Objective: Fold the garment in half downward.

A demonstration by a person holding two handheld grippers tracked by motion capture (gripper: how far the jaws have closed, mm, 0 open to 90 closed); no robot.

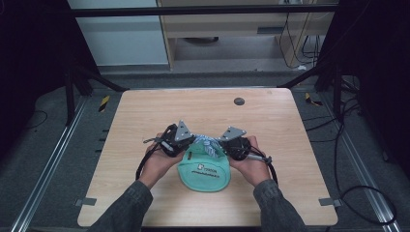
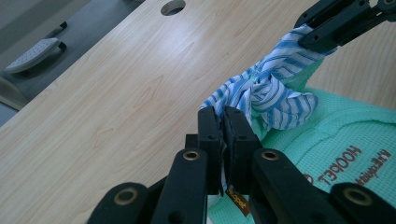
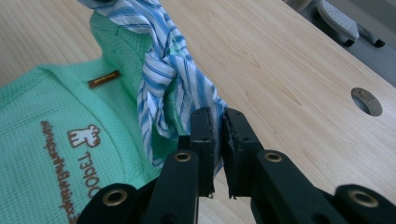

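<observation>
A mint-green waffle-cloth pouch (image 1: 205, 171) with brown print lies flat on the table near the front edge. A blue-and-white striped tie (image 1: 208, 143) runs across its far end, twisted into a knot (image 2: 275, 100). My left gripper (image 2: 222, 114) is shut on one end of the striped tie. My right gripper (image 3: 215, 116) is shut on the other end (image 3: 173, 79), and it also appears at the top right of the left gripper view (image 2: 322, 32). From above, the left gripper (image 1: 192, 140) and right gripper (image 1: 221, 143) face each other over the pouch top, with the tie stretched between them.
The light wooden table (image 1: 145, 121) has a round cable hole (image 1: 239, 101) at the back. A small brown label (image 3: 103, 78) is sewn on the pouch (image 3: 56, 107). Black frame legs and cables stand on the floor around the table.
</observation>
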